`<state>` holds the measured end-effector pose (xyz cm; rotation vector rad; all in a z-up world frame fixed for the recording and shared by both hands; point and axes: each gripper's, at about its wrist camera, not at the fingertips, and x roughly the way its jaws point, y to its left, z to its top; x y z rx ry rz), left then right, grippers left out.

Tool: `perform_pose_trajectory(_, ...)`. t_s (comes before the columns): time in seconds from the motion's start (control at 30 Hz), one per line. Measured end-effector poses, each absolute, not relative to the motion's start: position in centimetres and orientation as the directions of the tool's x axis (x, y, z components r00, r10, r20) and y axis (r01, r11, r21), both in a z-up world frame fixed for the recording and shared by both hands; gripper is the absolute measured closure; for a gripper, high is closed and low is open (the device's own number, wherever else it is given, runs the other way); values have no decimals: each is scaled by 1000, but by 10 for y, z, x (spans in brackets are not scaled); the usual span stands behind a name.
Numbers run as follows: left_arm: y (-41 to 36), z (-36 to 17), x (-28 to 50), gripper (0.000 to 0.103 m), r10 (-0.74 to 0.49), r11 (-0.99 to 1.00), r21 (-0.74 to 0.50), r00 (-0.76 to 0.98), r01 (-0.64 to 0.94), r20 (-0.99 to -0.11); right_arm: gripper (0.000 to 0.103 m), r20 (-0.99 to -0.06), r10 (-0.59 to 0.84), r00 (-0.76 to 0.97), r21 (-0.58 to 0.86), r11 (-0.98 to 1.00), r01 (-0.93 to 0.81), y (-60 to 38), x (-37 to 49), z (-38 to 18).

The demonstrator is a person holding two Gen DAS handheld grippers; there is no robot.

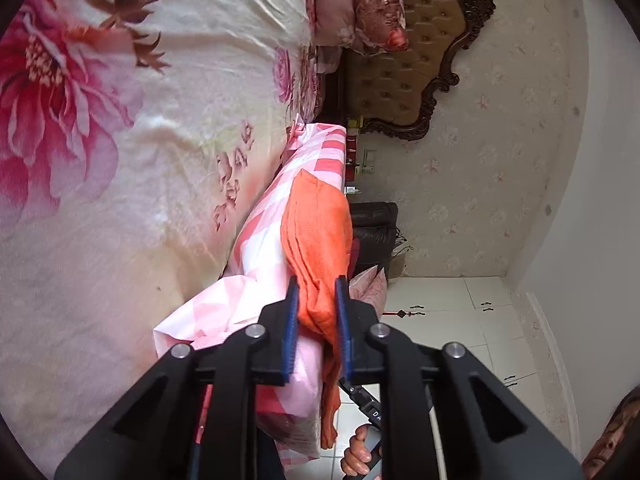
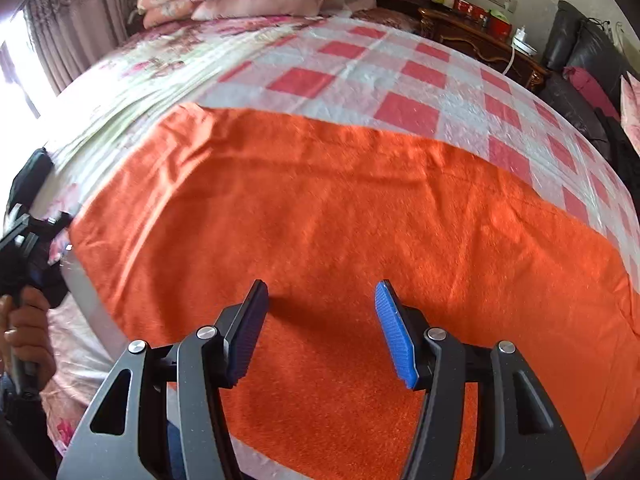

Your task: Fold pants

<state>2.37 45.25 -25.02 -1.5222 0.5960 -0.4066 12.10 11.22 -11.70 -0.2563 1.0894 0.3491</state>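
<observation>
The fuzzy orange fabric pants [image 2: 340, 220] lie spread flat on a pink-and-white checked plastic sheet [image 2: 400, 76] that covers part of a bed. In the right wrist view the right gripper [image 2: 322, 320] hovers just above the cloth with its jaws standing wide apart; the blue ribbed pads [image 2: 394, 336] hold nothing, and orange fabric fills the space ahead of and beneath them. Off to that gripper's far left, at the cloth's edge, the left gripper [image 2: 48, 228] shows as a dark shape in a person's hand [image 2: 28, 320].

The left wrist view is rolled sideways. There the left gripper [image 1: 317, 292] has a bunched edge of the orange pants [image 1: 318, 232] between its two fingers, the pads [image 1: 343, 320] narrow on either side of the fold; it appears to be clamped on the cloth, though the exact contact is hard to make out. The fabric runs forward from the fingertips over the checked sheet [image 1: 264, 236]. Beyond it, to the gripper's left in this view, stretches a cream bedspread printed with large pink flowers [image 1: 120, 120], and farther ahead stands a brown tufted headboard with a dark carved frame [image 1: 408, 68].
</observation>
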Motion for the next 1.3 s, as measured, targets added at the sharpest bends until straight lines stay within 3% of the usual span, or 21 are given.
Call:
perform_pose_trajectory(0.5, 454, -208, 21, 92, -544, 154, -974, 808, -167, -225, 39, -892, 155, 425, -27, 919, -392, 107, 126, -121)
perform_pose_trajectory(0.8, 449, -174, 22, 92, -478, 267, -932, 806, -245, -349, 40, -878, 260, 402, 122, 934, -336, 65, 130, -103)
perform_pose_trajectory(0.9, 441, -151, 25, 92, -419, 377, -878, 792, -294, -445, 40, -871, 287, 399, 166, 936, -310, 45, 129, -97)
perform_pose_trajectory(1.0, 408, -98, 41, 92, -239, 679, -644, 724, -353, -648, 40, -861, 322, 394, 218, 933, -286, 23, 129, -92)
perform_pose_trajectory(1.07, 371, -62, 55, 92, -103, 833, -443, 693, -332, -714, 40, -851, 363, 379, 279, 925, -259, 7, 132, -90)
perform_pose_trajectory(1.2, 254, -6, 86, 92, 130, 986, 20, 704, -163, -698, 40, -814, 451, 368, 417, 893, -171, -40, 140, -86)
perform_pose_trajectory(1.3, 135, -11, 93, 92, 174, 949, 311, 753, 42, -634, 40, -778, 512, 364, 513, 852, -100, -78, 144, -85)
